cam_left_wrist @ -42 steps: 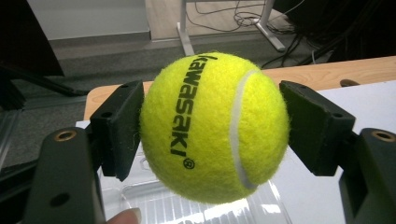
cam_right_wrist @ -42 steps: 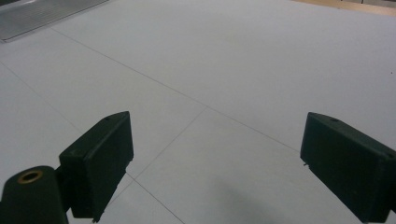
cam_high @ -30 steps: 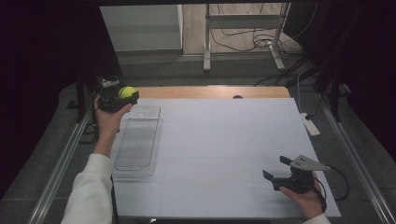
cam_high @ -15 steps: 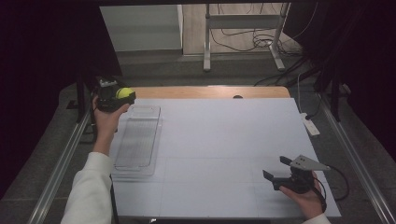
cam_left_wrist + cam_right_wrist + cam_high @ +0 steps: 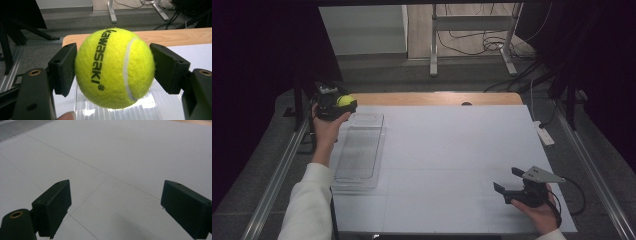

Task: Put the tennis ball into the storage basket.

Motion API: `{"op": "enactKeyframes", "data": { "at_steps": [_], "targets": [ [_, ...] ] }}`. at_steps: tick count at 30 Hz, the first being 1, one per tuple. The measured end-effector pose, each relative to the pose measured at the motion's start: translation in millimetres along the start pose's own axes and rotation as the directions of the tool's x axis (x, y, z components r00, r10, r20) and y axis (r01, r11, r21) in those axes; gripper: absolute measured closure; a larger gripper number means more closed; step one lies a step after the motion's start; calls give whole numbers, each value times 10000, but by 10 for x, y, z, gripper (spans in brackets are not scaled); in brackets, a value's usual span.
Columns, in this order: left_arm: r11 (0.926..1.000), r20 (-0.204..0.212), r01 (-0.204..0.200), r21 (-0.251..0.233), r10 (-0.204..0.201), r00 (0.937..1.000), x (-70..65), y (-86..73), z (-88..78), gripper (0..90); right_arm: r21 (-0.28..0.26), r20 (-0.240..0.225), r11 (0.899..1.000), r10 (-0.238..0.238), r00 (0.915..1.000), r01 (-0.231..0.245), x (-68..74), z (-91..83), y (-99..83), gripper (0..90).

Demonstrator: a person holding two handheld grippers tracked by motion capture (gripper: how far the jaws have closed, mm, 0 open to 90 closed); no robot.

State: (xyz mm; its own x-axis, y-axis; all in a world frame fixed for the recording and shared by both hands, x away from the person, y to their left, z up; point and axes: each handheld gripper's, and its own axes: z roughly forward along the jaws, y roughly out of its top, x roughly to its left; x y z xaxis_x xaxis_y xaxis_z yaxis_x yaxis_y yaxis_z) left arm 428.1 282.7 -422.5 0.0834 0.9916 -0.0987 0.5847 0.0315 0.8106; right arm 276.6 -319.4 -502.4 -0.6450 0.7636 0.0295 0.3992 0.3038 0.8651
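Slightly shifted toward the desk's far left corner, our left gripper (image 5: pixel 343 104) clamps the tennis ball (image 5: pixel 114 68) above the clear tray (image 5: pixel 359 150); our right gripper (image 5: pixel 508 181) rests, jaws apart.

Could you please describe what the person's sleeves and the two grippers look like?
Both sleeves are white. The left gripper has a black body and blocky black jaws with brass-coloured rivets. The right gripper is black too, topped by a grey three-cornered plate and trailing a black cable.
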Motion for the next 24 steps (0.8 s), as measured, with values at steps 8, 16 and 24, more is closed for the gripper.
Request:
{"op": "enactKeyframes", "data": {
  "at_steps": [8,16,24],
  "targets": [
    [9994,-91,-191,290,194,9998,14,-31,41,270,-3,2,10000,3,10000,-3,-2,-2,-1,102],
    [9981,65,-312,532,309,9995,10,-75,101,269,23,9,10000,19,10000,-19,-5,1,-3,102],
    [9966,105,-265,775,257,9996,18,-125,165,270,36,20,10000,21,10000,-21,-7,3,-5,102]
  ]
}}
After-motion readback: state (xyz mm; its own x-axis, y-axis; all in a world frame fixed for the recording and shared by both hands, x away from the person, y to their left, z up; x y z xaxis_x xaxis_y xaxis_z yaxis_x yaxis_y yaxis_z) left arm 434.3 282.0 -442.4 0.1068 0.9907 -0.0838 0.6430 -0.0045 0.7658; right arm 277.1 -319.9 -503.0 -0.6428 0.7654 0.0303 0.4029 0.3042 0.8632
